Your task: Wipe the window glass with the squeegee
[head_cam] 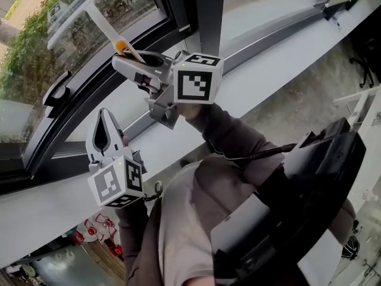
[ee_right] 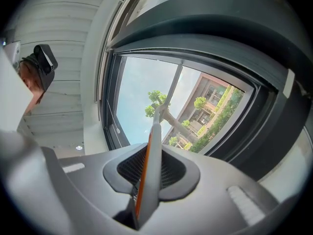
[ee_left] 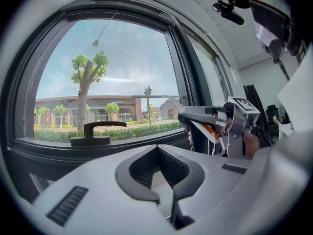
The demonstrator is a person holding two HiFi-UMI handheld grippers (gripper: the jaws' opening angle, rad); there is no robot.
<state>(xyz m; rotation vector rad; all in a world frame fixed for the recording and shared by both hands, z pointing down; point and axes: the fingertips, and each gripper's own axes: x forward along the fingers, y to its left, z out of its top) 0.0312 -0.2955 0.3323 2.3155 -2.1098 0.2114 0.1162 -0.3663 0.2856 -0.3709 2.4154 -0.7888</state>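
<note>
The squeegee (head_cam: 107,28) has a white handle with an orange part and a long pale blade lying against the window glass (head_cam: 36,46) at the upper left. My right gripper (head_cam: 128,58) is shut on the handle's lower end, just below the orange part. In the right gripper view the handle (ee_right: 151,160) runs up between the pads toward the glass (ee_right: 142,97). My left gripper (head_cam: 102,117) is lower down, over the sill, shut with nothing in it. The left gripper view shows its own closed jaws (ee_left: 166,180) and the right gripper (ee_left: 198,119) with the squeegee (ee_left: 209,130) to the right.
A black window handle (head_cam: 56,89) sits on the dark frame left of both grippers and appears as the handle (ee_left: 95,133) in the left gripper view. A dark mullion (head_cam: 208,16) stands right of the right gripper. The white sill (head_cam: 274,64) runs below the frame.
</note>
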